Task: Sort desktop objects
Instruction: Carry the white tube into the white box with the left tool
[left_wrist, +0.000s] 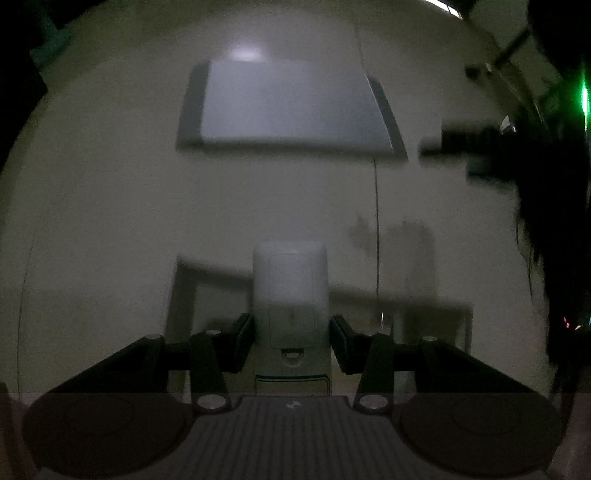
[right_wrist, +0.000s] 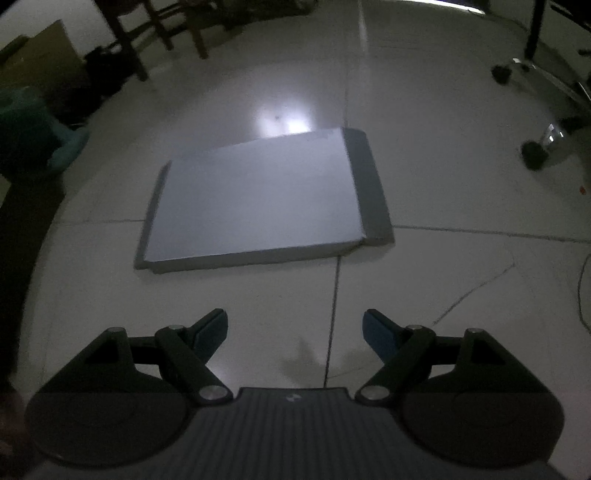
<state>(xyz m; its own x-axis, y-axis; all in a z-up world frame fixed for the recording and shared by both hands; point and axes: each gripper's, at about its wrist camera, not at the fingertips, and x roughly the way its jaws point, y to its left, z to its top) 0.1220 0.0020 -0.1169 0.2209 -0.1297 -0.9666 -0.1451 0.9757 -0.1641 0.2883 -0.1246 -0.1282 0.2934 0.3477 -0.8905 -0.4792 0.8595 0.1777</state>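
In the dim left wrist view my left gripper (left_wrist: 291, 332) is shut on a white rounded rectangular device (left_wrist: 290, 291) that stands up between the black pads. Under it lies a pale, blurred rectangular frame (left_wrist: 184, 291); I cannot tell what it is. A flat white box (left_wrist: 291, 107) lies on the floor farther ahead. In the right wrist view my right gripper (right_wrist: 295, 332) hangs open over the tiled floor with nothing between its blue-padded fingers. The same flat white box (right_wrist: 255, 199) lies ahead of it, with a grey flap on its right side.
A dark blurred shape (left_wrist: 476, 147) reaches in from the right of the left wrist view. Wooden chair legs (right_wrist: 129, 44) and a teal cloth (right_wrist: 40, 133) are at the far left. Chair castors (right_wrist: 535, 155) and a thin cable (right_wrist: 581, 291) are at the right.
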